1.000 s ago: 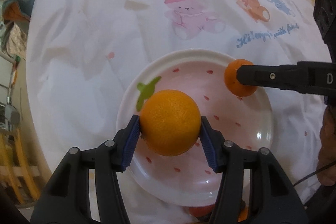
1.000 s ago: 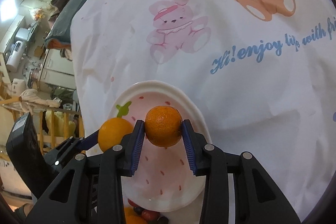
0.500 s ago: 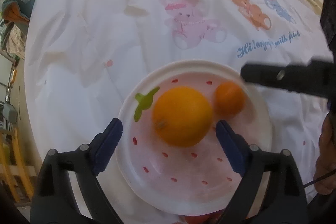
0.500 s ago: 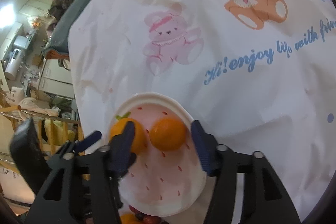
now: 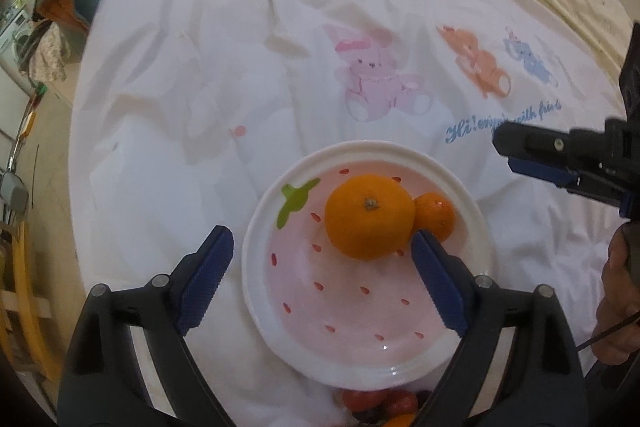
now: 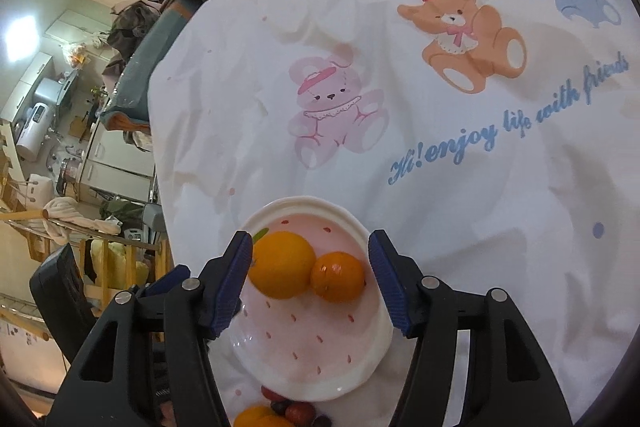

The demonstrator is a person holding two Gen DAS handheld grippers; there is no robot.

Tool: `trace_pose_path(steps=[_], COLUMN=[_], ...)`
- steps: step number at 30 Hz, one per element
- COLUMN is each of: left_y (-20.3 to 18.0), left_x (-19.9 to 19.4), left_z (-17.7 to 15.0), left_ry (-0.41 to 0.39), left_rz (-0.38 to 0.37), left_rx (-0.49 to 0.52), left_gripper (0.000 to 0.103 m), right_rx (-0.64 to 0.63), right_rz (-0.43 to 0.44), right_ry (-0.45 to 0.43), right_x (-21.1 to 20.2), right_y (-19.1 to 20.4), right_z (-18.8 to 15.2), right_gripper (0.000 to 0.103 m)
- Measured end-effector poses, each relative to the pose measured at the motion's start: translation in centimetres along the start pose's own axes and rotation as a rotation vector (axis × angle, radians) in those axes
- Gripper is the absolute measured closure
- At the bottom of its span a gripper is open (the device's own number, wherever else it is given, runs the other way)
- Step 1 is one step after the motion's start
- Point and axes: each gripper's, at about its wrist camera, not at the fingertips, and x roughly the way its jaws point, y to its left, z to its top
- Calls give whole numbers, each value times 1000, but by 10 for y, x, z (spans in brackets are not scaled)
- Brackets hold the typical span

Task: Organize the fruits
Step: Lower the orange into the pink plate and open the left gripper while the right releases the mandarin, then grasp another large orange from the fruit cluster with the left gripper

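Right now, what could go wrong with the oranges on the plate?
1. The big orange and small orange sit touching near the strawberry plate's far rim; a bump could roll one off.
2. The plate rests on a soft, wrinkled bedsheet, so it could tip.

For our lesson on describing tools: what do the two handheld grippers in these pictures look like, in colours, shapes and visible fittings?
The left gripper and the right gripper look alike: black plastic forked frames with round silver screw heads at the joints, each ending in two fingers faced with ribbed blue pads. Beside the bare hand at the left view's right edge runs a thin dark cable. No sleeve shows.
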Motion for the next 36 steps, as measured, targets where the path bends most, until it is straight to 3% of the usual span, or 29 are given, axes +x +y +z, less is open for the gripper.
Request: trace_pose_path(steps=[8,12,14,19,22,32,36], left_y=[9,17,23,29,26,24,29], left_x=[-48,-68,-77,-94,-103,-127,-124], left_z=[-13,-31,-40,-59,-70,-106,-117], left_ry=[-78,-111,-123,-132,-131,-165,-125], left_rz=[15,32,25,24,11,7,-25], left_rx=[-36,-56,-89,-130,-123,-130,-149], left_gripper=[14,14,14,14,14,11,6], right_rx=[-46,-89,-101,-129,-144,-154,-113], right_rz=[-28,-66,-66,-90,-99,-116,-129], right_ry=[-37,-76,-74,-76,-86,-93,-98], right_x=[-34,-50,-55,-70,-79,-94,-102], right_y=[14,21,23,25,27,30,20], right_z=[-18,-33,-43,-72,-89,-132,-143], right_gripper=[40,28,28,27,21,20,20])
